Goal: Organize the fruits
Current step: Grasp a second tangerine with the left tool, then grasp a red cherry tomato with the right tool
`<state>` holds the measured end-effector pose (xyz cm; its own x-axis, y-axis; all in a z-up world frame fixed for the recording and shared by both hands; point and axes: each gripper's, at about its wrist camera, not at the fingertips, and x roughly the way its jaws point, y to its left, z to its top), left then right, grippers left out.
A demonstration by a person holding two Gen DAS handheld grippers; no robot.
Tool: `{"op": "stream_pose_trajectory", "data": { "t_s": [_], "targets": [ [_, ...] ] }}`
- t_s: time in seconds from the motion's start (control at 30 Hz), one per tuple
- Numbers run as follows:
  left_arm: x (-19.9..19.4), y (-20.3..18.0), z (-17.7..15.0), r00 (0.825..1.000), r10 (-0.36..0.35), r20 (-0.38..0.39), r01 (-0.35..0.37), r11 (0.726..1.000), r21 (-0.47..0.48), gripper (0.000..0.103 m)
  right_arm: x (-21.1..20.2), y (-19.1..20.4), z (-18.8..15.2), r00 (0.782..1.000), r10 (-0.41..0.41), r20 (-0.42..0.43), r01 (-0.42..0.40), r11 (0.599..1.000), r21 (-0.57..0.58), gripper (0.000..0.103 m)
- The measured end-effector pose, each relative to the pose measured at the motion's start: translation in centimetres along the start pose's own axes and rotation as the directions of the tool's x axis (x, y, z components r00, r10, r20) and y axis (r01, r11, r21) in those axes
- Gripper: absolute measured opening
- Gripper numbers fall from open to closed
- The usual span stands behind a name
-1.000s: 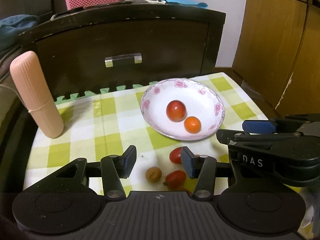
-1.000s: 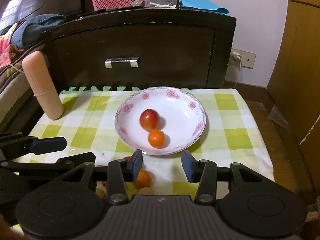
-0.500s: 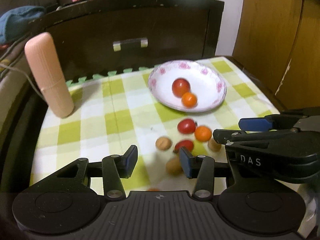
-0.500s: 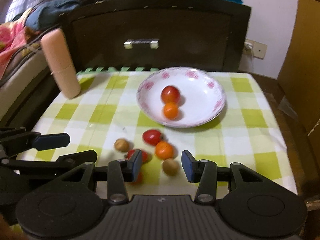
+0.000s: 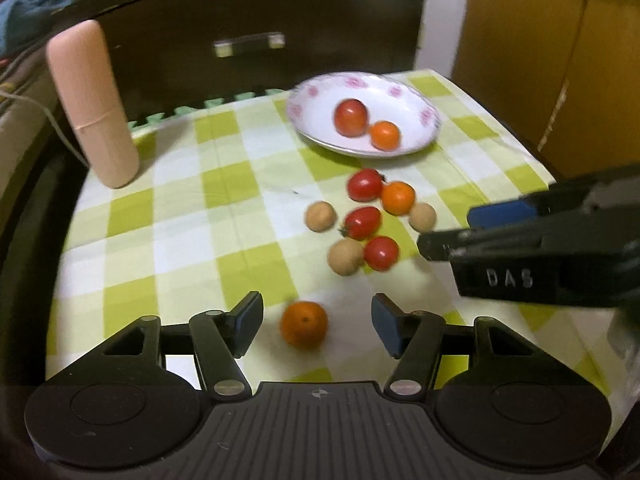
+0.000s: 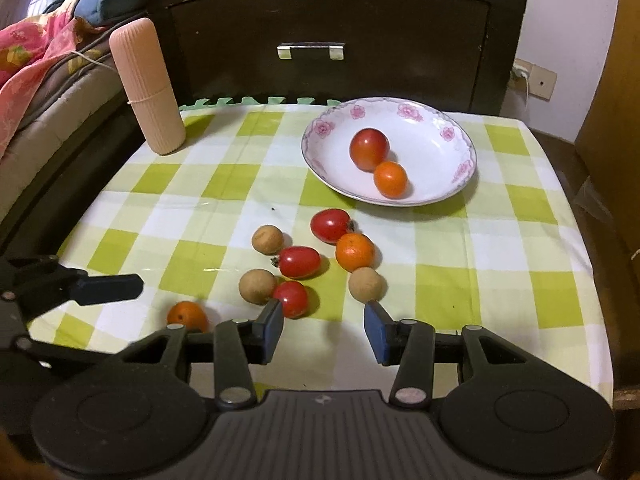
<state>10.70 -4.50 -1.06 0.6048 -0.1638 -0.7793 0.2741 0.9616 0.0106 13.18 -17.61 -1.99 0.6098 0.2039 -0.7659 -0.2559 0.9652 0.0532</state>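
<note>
Now, stock as viewed after both grippers drew back from the table over the last second:

Item 1: white shallow ceramic dish with pink flower rim point(image 6: 460, 136), upper right of centre in the right wrist view. Holds one large red tomato point(image 6: 369, 148) and one small orange citrus fruit point(image 6: 390, 179), as it did a second ago. Count unchanged.

Item 2: loose fruit on the green-and-white checked tablecloth point(image 6: 500, 248), mid-frame, below the dish. Three red cherry tomatoes point(image 6: 300, 262), three small brown round fruits point(image 6: 267, 239), one orange citrus point(image 6: 355, 252). Formerly half hidden under the tools; all now on show.

Item 3: lone orange citrus fruit point(image 5: 304, 324), lower centre of the left wrist view, apart from the cluster, lined up between the fingers.

Item 4: left gripper point(image 5: 316, 324), spread wide, carrying nothing, above the lone citrus.

Item 5: right gripper point(image 6: 323, 326), spread wide, carrying nothing, low centre, just short of the cluster.

Item 6: pink ribbed cylindrical case point(image 6: 146, 84), upper left, upright. Not part of the task.

Assessment: wider view, no fruit transferred. Eight pieces outstanding; lone citrus looks the likeliest next pick.
</note>
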Motion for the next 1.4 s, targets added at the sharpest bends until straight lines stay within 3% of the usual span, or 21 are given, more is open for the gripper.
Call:
{"op": "stream_pose_trajectory", "data": {
  "t_s": [0.33, 0.57, 0.87, 1.1, 1.27, 1.3, 1.4],
  "targets": [
    [3.2, -0.1, -0.9, 0.998, 0.014, -0.064, -0.014, 1.000, -0.002, 0.061, 0.3, -1.2, -0.5, 0.999, 0.037, -0.020, -0.036, 0.999, 0.021, 0.044],
    [4.0, 0.5, -0.9, 0.996, 0.030, -0.081, -0.033, 0.999, -0.028, 0.040, 1.4, -1.0, -0.8, 0.997, 0.077, -0.027, -0.077, 0.997, 0.003, 0.045],
    [3.8, 0.5, -1.0, 0.996, -0.004, -0.090, 0.000, 0.999, -0.046, 0.040, 3.2, 0.8, -0.3, 0.995, 0.102, -0.016, -0.104, 0.988, -0.114, 0.045],
    [3.8, 0.4, -1.0, 0.994, -0.021, -0.104, 0.016, 0.999, -0.048, 0.040, 5.4, 1.1, 0.2, 0.991, 0.120, -0.052, -0.127, 0.982, -0.140, 0.045],
    [3.8, 0.5, -1.0, 0.994, -0.030, -0.106, 0.025, 0.998, -0.051, 0.041, 6.3, 1.7, 0.1, 0.993, 0.094, -0.069, -0.105, 0.980, -0.168, 0.033],
    [3.8, 0.5, -1.0, 0.994, -0.031, -0.107, 0.025, 0.998, -0.050, 0.041, 6.3, 1.6, 0.1, 0.993, 0.093, -0.067, -0.103, 0.981, -0.167, 0.027],
    [3.9, 0.3, -1.0, 0.994, -0.024, -0.104, 0.020, 0.999, -0.039, 0.041, 6.3, 1.2, 0.3, 0.993, 0.099, -0.069, -0.108, 0.984, -0.141, 0.025]
  ]
}}
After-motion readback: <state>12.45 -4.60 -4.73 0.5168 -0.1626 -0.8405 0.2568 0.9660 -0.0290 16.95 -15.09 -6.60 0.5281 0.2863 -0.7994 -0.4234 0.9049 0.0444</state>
